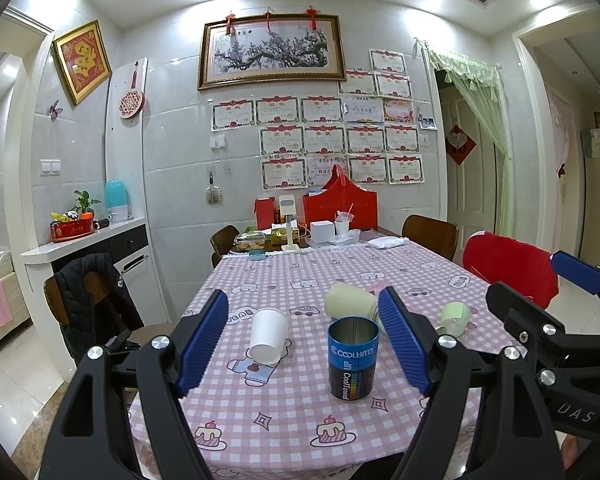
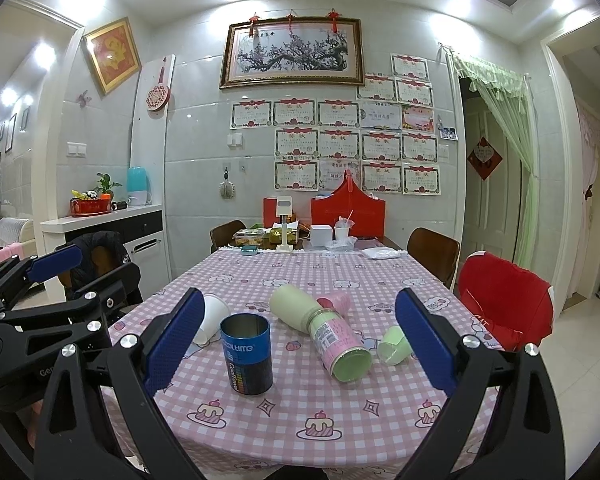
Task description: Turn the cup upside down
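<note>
Not begun: blue tin cup (image 1: pixel 353 358) upright, mouth up, on bench (image 1: pixel 284 420). Left claw (image 1: pixel 304 340) and right claw (image 2: pixel 296 344) both released, holding nothing, short of it

Each black hand-held gripper (image 1: pixel 304 340) wears ribbed blue pads (image 1: pixel 204 340), silver screws.

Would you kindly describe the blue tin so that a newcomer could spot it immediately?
Start at the pink checked tablecloth on the dining table. Near its front edge stands the blue tin, open mouth up, with white lettering. The white paper cup and green-lined canister beside it lie tipped over; only the tin is upright.
</note>
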A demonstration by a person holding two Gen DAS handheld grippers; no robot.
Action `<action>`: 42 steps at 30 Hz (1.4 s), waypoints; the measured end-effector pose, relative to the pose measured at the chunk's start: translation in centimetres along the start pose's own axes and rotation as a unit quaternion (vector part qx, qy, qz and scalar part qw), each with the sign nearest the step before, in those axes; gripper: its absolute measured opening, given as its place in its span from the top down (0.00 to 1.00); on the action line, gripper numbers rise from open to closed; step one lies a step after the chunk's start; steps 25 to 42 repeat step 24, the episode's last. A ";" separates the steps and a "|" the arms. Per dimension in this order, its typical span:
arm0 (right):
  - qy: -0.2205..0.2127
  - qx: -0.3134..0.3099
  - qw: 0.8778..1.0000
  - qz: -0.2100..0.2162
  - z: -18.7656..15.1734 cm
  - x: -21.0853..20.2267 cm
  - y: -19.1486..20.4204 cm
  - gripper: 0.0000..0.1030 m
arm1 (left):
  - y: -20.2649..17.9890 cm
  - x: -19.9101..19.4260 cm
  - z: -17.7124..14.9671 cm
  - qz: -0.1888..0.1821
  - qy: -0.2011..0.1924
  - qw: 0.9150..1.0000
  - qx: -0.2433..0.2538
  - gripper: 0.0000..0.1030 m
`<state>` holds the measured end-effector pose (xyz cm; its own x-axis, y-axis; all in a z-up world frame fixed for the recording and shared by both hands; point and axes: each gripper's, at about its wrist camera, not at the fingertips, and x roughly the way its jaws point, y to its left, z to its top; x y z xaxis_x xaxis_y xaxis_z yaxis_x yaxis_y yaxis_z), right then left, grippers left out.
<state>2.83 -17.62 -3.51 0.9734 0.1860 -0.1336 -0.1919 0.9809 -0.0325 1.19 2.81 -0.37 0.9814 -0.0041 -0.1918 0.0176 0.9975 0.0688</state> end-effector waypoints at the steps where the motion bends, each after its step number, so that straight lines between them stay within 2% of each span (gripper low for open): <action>1: 0.001 0.001 1.000 0.000 0.0 0.1 0.0 0.10 | 0.0 0.1 0.0 0.000 0.000 1.000 0.000 0.26; 15: 0.017 0.005 1.000 -0.005 -1.2 2.4 -0.6 0.10 | -0.8 2.6 -0.7 0.011 0.013 1.000 0.003 0.26; 24: 0.045 0.005 0.999 -0.010 -2.8 4.9 -0.9 0.10 | -0.9 5.6 -2.3 0.013 0.046 0.999 0.005 0.26; 42: 0.045 0.005 0.999 -0.010 -2.8 4.9 -0.9 0.10 | -0.9 5.6 -2.3 0.013 0.046 0.999 0.005 0.26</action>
